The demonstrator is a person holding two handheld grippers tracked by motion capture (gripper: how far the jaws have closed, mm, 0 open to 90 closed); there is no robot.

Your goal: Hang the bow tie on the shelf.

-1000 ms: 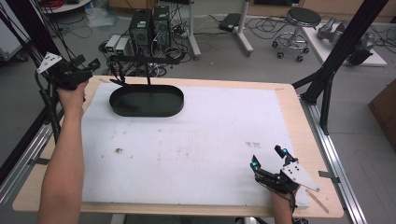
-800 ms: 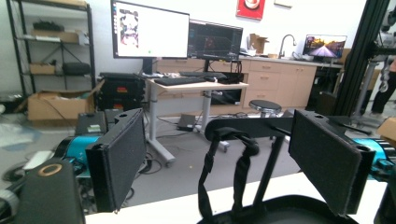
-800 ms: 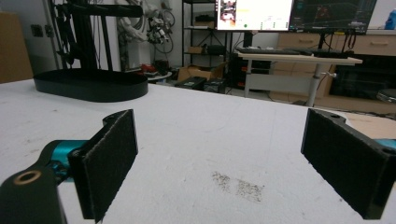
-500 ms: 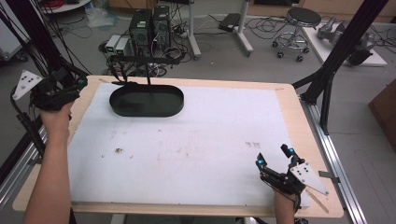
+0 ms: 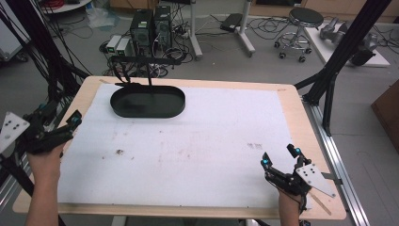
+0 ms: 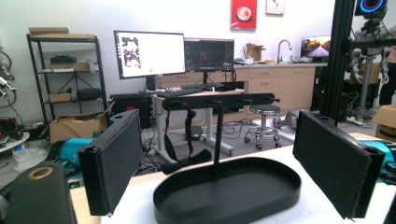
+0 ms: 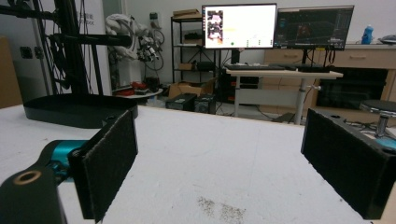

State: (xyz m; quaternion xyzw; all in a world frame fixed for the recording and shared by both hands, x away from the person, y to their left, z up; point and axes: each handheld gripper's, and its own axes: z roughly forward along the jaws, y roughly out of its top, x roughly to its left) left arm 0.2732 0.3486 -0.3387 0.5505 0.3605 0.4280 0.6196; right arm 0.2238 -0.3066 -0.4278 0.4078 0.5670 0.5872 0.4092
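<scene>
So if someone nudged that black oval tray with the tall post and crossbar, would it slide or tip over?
The tray looks stiff, probably moulded plastic or metal, so it should keep its shape. Its wide flat base on the white mat suggests a low push would slide it. The post and crossbar rise high, so a push up there might tip it.

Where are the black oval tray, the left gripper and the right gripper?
black oval tray (image 5: 175, 100): high view, right rim.
left gripper (image 5: 60, 123): high view, midway between the open fingertips.
right gripper (image 5: 279, 157): high view, midway between the open fingertips.
</scene>
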